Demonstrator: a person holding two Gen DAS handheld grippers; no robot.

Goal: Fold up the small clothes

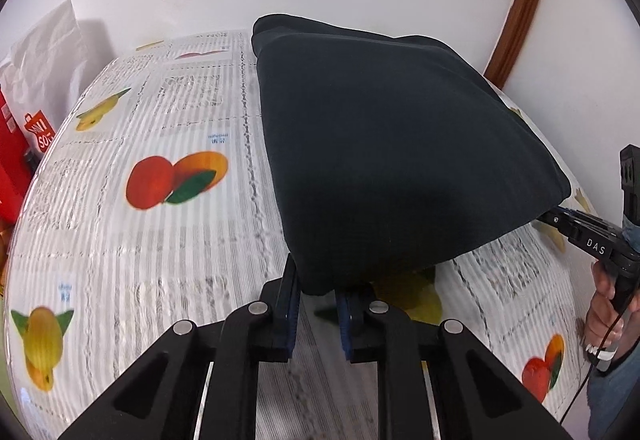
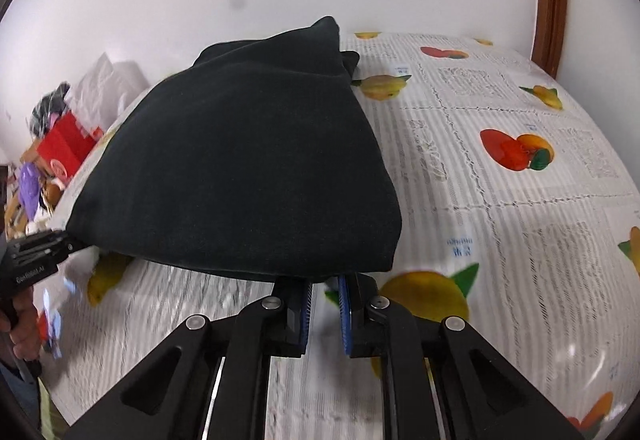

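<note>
Our left gripper [image 1: 318, 292] tilts steeply down, its jaws pinched on the near corner of the dark garment [image 1: 384, 143]. Our right gripper [image 2: 325, 290] slants down likewise, nipping the other near corner. Between the two, the near edge hangs lifted just above the fruit-print tablecloth [image 1: 160, 240], while the far part lies on it. A hand [image 1: 606, 314] grips the right tool's handle at the frame's edge.

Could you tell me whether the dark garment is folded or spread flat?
Folded: the dark garment shows stacked layers at its far end and a doubled near edge.
</note>
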